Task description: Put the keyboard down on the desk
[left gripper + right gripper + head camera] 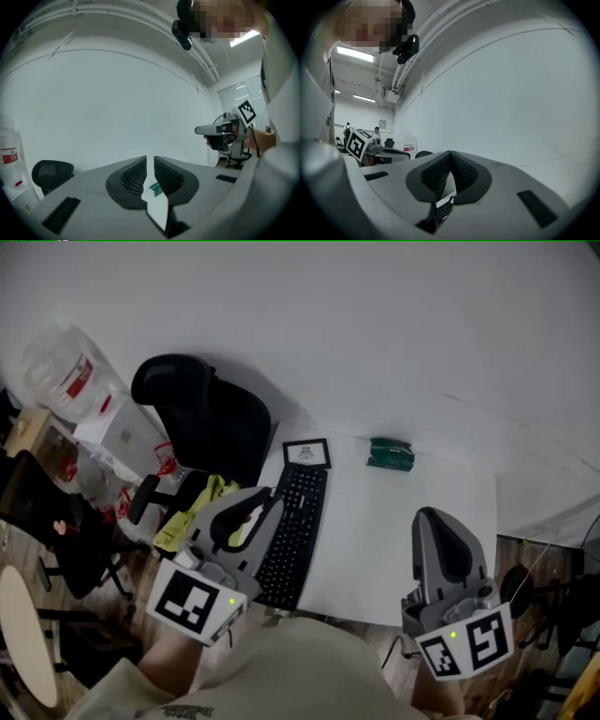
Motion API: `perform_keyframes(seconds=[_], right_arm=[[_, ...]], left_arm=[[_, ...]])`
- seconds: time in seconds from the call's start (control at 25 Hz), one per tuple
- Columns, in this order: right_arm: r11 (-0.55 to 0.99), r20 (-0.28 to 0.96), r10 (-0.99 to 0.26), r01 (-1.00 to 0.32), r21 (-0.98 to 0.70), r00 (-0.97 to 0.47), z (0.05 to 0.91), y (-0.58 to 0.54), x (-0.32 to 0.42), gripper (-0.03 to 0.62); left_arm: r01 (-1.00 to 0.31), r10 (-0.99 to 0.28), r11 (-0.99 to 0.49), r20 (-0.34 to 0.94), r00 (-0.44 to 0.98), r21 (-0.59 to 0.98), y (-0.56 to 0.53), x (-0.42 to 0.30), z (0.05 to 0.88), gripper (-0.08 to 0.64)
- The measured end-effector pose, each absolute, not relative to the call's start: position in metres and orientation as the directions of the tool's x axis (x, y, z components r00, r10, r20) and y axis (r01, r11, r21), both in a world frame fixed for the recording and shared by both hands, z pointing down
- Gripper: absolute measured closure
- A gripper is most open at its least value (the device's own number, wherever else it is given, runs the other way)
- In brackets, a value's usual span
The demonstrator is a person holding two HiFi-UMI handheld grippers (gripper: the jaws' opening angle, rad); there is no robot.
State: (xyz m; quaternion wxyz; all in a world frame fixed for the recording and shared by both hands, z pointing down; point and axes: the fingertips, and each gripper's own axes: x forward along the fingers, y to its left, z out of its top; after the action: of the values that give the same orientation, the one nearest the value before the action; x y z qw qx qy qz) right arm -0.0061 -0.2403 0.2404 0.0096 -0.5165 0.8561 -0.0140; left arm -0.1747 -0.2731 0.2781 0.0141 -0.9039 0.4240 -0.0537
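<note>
The black keyboard (296, 532) lies flat along the left edge of the white desk (394, 531), running away from me. My left gripper (271, 499) hovers just left of the keyboard, over its left rim. Its jaws stand nearly together with only a thin slit and nothing between them (150, 160). My right gripper (427, 516) is held over the right part of the desk, well clear of the keyboard. Its jaws are shut and empty, tips touching (450, 153). A strip of keyboard keys (442, 212) shows below them.
A small black-framed card (307, 453) stands at the keyboard's far end. A green packet (391, 455) lies at the back of the desk. A black office chair (202, 418) and yellow-green cloth (195, 507) sit left of the desk, beside clear bags (70, 376).
</note>
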Motion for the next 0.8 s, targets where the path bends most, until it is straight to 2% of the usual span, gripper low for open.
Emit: perform_keyframes(seconds=[0.28, 0.8], right_arm=[[0.47, 0.064, -0.881, -0.883, -0.008, -0.47, 0.259, -0.239, -0.007, 0.568], [0.514, 0.232, -0.831, -0.857, -0.024, -0.505, 0.331, -0.246, -0.029, 0.568]], left_arm=[[-0.752, -0.742, -0.659, 0.174, 0.647, -0.018, -0.268, -0.173, 0.315, 0.531], [-0.764, -0.734, -0.645, 0.287, 0.615, -0.012, -0.264, -0.173, 0.365, 0.537]])
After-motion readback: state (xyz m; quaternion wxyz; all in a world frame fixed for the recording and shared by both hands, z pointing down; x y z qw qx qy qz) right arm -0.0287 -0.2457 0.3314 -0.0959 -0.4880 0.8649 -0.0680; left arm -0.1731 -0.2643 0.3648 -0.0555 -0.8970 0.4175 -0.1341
